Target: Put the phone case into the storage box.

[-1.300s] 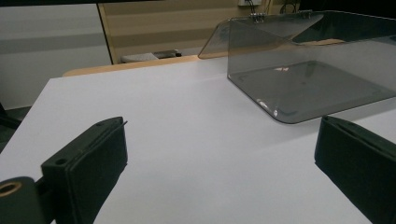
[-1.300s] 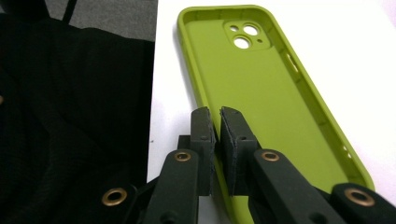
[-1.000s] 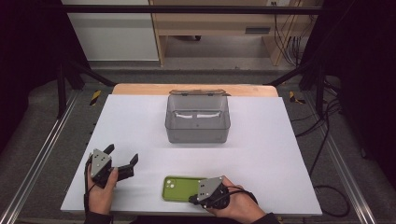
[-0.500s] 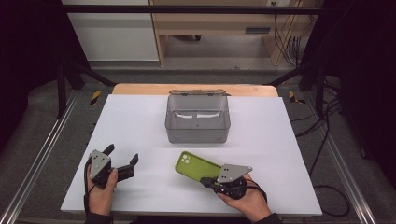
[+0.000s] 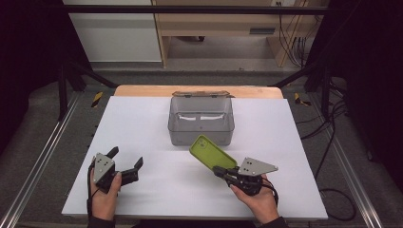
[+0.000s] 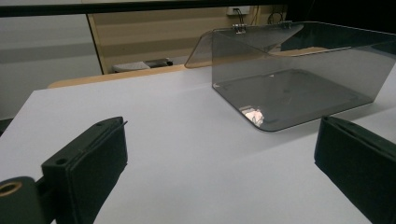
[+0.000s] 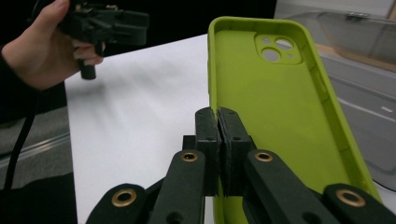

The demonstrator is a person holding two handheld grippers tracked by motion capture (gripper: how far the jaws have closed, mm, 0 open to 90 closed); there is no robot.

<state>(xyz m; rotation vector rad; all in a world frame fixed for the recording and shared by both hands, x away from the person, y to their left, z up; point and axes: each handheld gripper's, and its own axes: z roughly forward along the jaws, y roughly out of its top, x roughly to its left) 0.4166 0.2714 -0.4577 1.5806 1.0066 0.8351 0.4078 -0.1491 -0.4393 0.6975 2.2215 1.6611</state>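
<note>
Right gripper [image 5: 223, 172] — jaws pinched tight on the rim of the green phone case [image 5: 212, 153], held off the white table [image 5: 142, 123] just short of the open grey bin [image 5: 201, 122] — placing inside not yet done, left gripper [image 5: 124, 167] agape, idle.

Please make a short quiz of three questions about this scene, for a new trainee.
1. True or false: the right claw is shut on the edge of the green phone case.
2. The left claw is: A) open, with nothing in it; B) shut on the case; C) inside the box.
3. What stands behind the case on the white table?

Key:
1. True.
2. A.
3. A clear grey box, its lid folded back.
</note>
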